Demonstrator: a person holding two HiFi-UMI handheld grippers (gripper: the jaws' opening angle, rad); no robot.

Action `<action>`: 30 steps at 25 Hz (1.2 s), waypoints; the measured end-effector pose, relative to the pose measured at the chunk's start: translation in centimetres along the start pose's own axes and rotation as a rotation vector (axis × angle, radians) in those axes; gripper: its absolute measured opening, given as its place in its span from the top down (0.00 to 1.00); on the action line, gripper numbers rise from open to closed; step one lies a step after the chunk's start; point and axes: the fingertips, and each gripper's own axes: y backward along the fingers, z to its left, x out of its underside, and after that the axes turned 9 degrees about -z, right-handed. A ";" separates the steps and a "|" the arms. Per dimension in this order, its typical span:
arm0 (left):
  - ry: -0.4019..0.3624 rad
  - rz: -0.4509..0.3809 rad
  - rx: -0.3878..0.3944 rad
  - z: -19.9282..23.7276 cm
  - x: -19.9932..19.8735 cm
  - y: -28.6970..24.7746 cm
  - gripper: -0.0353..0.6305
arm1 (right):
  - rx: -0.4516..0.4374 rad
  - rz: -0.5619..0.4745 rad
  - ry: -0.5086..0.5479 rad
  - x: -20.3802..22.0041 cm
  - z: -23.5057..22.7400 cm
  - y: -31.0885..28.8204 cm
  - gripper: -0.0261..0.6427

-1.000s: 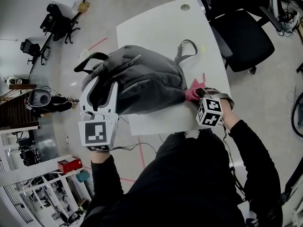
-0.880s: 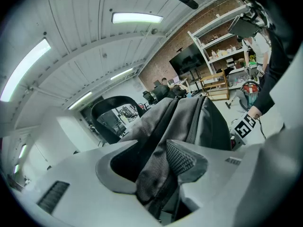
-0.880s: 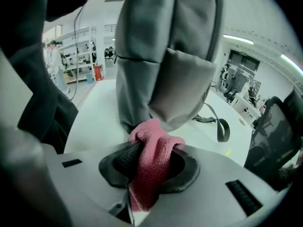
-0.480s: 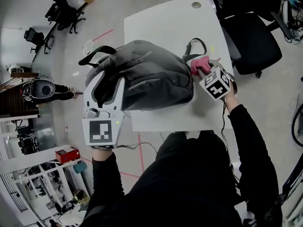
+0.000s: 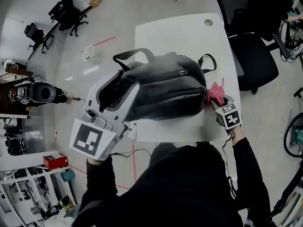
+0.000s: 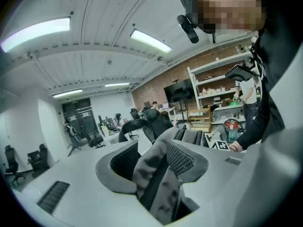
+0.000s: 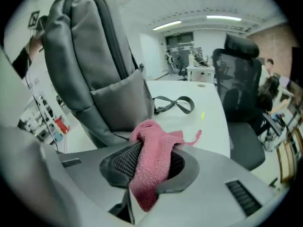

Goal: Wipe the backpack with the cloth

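Here, a dark grey fabric backpack (image 5: 165,86) lies on its side across the white rectangular table (image 5: 175,32), filling the middle of the head view. Its left end reaches out past the table's left edge, a black carry handle arches over its upper left, and a thin grey looped strap (image 5: 207,63) trails from its upper right onto the tabletop. The fabric looks smooth and softly creased, with a zip pull near the top.

The left gripper (image 5: 120,86), at the lower left of the head view, has its jaws standing about halfway apart around the backpack's left end. In the left gripper view (image 6: 154,162) a mottled grey band of the backpack's fabric is clamped between the mesh pads.

The right gripper (image 5: 215,100), at the right, pinches a crumpled pink terry cloth (image 5: 216,92) between nearly closed jaws. The cloth sits against the backpack's right end. In the right gripper view (image 7: 151,162) the cloth (image 7: 154,145) bulges above the pads, just beside the backpack's (image 7: 90,56) lower pocket.
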 end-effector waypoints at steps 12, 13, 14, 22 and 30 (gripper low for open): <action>0.134 -0.089 0.607 5.2 5.6 2.2 0.57 | 0.516 -0.593 -0.224 -10.9 13.7 12.7 0.81; 0.206 -0.095 0.659 5.3 6.1 2.0 0.57 | 0.545 -0.663 -0.207 -12.8 14.5 13.9 0.81; 0.273 -0.094 0.700 5.2 6.5 1.8 0.57 | 0.572 -0.734 -0.213 -14.6 15.2 15.4 0.81; 0.545 -0.049 0.724 4.7 6.8 1.8 0.73 | 0.469 -0.951 -0.292 -23.3 17.6 17.4 0.81; 0.866 -0.076 0.582 4.3 6.4 2.1 0.73 | -0.095 -0.840 -0.010 -28.8 32.2 11.7 0.81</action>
